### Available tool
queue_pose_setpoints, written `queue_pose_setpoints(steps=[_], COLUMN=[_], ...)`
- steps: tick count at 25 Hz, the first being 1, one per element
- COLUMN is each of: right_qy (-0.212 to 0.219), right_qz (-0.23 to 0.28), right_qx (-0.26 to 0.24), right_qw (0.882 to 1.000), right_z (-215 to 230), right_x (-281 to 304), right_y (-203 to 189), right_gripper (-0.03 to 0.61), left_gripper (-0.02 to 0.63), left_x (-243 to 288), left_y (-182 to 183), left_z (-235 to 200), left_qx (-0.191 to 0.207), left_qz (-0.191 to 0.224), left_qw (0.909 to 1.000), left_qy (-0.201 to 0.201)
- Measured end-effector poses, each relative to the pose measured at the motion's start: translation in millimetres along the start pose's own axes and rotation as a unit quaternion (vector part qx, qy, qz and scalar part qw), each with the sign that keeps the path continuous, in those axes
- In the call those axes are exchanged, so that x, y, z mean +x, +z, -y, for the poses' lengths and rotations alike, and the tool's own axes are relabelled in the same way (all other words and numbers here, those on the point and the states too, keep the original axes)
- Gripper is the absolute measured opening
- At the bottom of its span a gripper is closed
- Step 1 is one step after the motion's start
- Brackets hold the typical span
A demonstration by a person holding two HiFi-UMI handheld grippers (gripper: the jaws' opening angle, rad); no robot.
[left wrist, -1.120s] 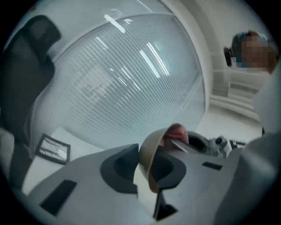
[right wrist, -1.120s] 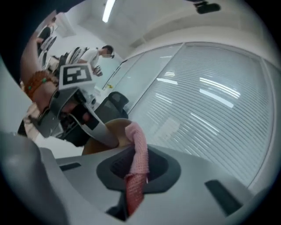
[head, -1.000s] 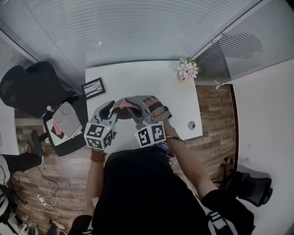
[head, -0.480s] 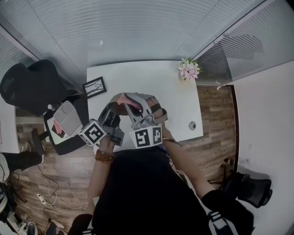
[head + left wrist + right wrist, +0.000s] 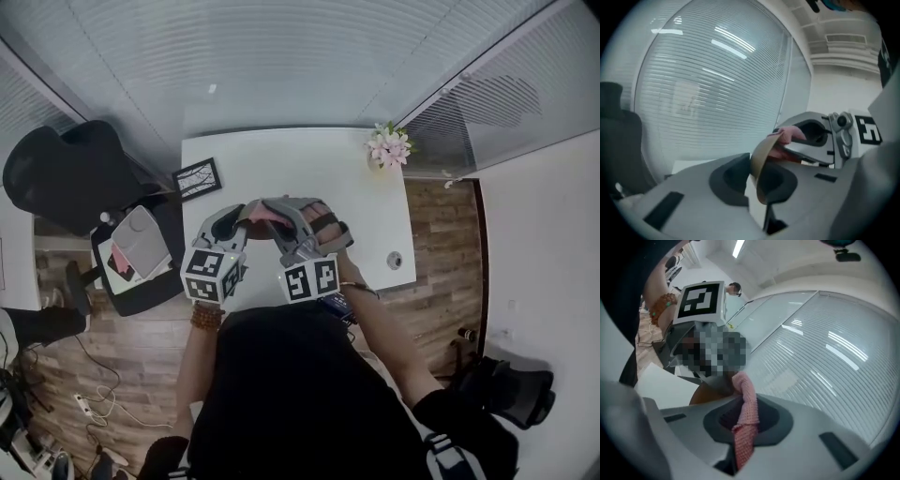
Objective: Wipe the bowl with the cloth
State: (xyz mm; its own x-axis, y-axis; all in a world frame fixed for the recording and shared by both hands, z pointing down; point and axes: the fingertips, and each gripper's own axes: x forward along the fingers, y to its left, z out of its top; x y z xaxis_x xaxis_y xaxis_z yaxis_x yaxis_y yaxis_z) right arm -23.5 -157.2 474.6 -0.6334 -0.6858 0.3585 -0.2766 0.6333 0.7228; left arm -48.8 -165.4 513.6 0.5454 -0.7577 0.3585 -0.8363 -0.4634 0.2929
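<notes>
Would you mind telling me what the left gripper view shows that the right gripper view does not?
Only the left gripper view: the left claw, whose jaws have just been closing, pinching the bowl by its rim, and a black chair. Only the right gripper view: a close-up of the right claw shut on the cloth, the left marker cube, a beaded bracelet. Both: bowl, pink cloth, slatted blinds.

I am looking at a pink, finely gridded cloth (image 5: 746,408), a tan bowl (image 5: 759,157), a plain white surface (image 5: 291,164) and pale pink-and-white flowers (image 5: 387,145).
</notes>
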Motion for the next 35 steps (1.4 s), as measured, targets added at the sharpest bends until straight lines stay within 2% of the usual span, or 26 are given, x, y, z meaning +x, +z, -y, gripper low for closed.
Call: queue_pose_setpoints(steps=[1, 2, 4, 5, 6, 7, 9, 10, 11, 12, 13, 14, 15, 17, 19, 20, 22, 23, 24, 25, 27, 29, 30, 31, 32, 35], right_qy=[-0.013, -0.026, -0.041, -0.040, -0.036, -0.029, -0.011, -0.001, 0.008, 0.015, 0.020, 0.022, 0.022, 0.010, -0.013, -0.022, -0.026, -0.024, -0.020, -0.015, 0.005, 0.031, 0.040, 0.045, 0.045, 0.035], right_qz=[0.006, 0.012, 0.014, 0.010, 0.004, -0.003, -0.011, -0.012, -0.013, -0.015, -0.017, -0.018, -0.017, -0.008, 0.000, 0.004, 0.004, -0.001, -0.007, -0.013, -0.020, -0.026, -0.028, -0.029, -0.028, -0.018], right_qx=[0.022, 0.046, 0.096, 0.114, 0.123, 0.120, 0.076, 0.041, 0.005, -0.025, -0.044, -0.051, -0.045, -0.002, 0.058, 0.091, 0.151, 0.162, 0.154, 0.129, 0.055, -0.011, -0.028, -0.033, -0.027, 0.041], right_qw=[1.000, 0.999, 0.994, 0.993, 0.992, 0.992, 0.997, 0.999, 1.000, 0.999, 0.999, 0.998, 0.999, 1.000, 0.998, 0.996, 0.988, 0.986, 0.988, 0.991, 0.998, 0.999, 0.998, 0.998, 0.998, 0.998], right_z=[4.4, 9.3, 15.8, 15.6, 13.4, 10.0, 1.5, -3.4, -8.4, -12.4, -14.8, -15.4, -13.9, -6.2, 3.1, 7.6, 12.7, 11.9, 9.0, 4.9, -4.0, -13.7, -17.4, -18.9, -18.3, -10.1], right_x=[-1.0, -2.2, -2.8, -1.7, -0.3, 0.6, 0.2, -0.3, -0.5, -0.5, -0.1, 0.6, 1.2, 0.9, -0.5, -0.8, 0.6, 2.1, 3.7, 4.9, 4.8, 4.5, 5.2, 6.1, 6.9, 7.6], right_y=[2.0, 3.6, 4.2, 2.8, 0.0, -3.7, -10.6, -12.4, -12.9, -12.6, -12.0, -11.3, -10.6, -8.3, -5.0, -4.1, -5.4, -7.3, -9.3, -11.2, -14.7, -17.4, -17.9, -18.0, -17.9, -17.7], right_gripper=[0.025, 0.025, 0.026, 0.028, 0.027, 0.026, 0.025, 0.025, 0.025, 0.025, 0.025, 0.025, 0.025, 0.025, 0.025, 0.026, 0.029, 0.029, 0.028, 0.026, 0.025, 0.024, 0.025, 0.025, 0.025, 0.025], left_gripper=[0.026, 0.032, 0.046, 0.046, 0.046, 0.044, 0.037, 0.038, 0.066, 0.095, 0.084, 0.040, 0.035, 0.020, 0.023, 0.026, 0.037, 0.041, 0.040, 0.038, 0.039, 0.103, 0.087, 0.028, 0.024, 0.025], left_x=[-1.1, -1.7, -1.9, -2.1, -2.3, -2.2, 0.0, 2.2, 4.5, 6.4, 7.5, 7.8, 7.4, 4.8, 2.0, 1.2, 1.3, 1.1, 0.4, -0.2, 2.1, 7.3, 9.2, 10.3, 10.7, 10.1], left_y=[3.5, 5.5, 2.9, -1.0, -5.5, -9.2, -12.8, -13.8, -15.3, -17.6, -19.8, -20.6, -18.9, -9.3, -1.0, 0.7, -1.8, -5.6, -9.3, -12.0, -14.9, -18.3, -20.6, -22.0, -21.4, -11.1], left_z=[-2.2, -4.5, -9.5, -11.3, -11.7, -10.6, -5.3, -2.6, -0.2, 2.3, 5.0, 6.7, 6.9, 3.2, -1.4, -3.9, -9.5, -11.7, -13.2, -13.5, -10.4, -3.6, 0.4, 3.2, 3.9, -0.1], left_qx=[-0.055, -0.129, -0.279, -0.315, -0.313, -0.274, -0.116, -0.020, 0.067, 0.134, 0.172, 0.178, 0.155, 0.062, -0.042, -0.108, -0.232, -0.250, -0.230, -0.182, -0.046, 0.091, 0.136, 0.150, 0.136, 0.040], left_qz=[0.022, 0.045, 0.081, 0.087, 0.084, 0.073, 0.030, 0.002, -0.024, -0.047, -0.063, -0.071, -0.069, -0.038, -0.001, 0.016, 0.045, 0.049, 0.045, 0.034, -0.006, -0.053, -0.071, -0.080, -0.078, -0.033], left_qw=[0.9982, 0.9904, 0.9554, 0.9430, 0.9443, 0.9580, 0.9927, 0.9998, 0.9973, 0.9896, 0.9827, 0.9811, 0.9852, 0.9972, 0.9991, 0.9940, 0.9711, 0.9664, 0.9720, 0.9828, 0.9986, 0.9936, 0.9875, 0.9848, 0.9872, 0.9984], left_qy=[-0.006, -0.020, -0.055, -0.061, -0.056, -0.045, -0.016, -0.001, 0.014, 0.024, 0.028, 0.028, 0.025, 0.015, 0.004, -0.009, -0.033, -0.030, -0.017, -0.001, 0.026, 0.039, 0.037, 0.033, 0.028, 0.023])
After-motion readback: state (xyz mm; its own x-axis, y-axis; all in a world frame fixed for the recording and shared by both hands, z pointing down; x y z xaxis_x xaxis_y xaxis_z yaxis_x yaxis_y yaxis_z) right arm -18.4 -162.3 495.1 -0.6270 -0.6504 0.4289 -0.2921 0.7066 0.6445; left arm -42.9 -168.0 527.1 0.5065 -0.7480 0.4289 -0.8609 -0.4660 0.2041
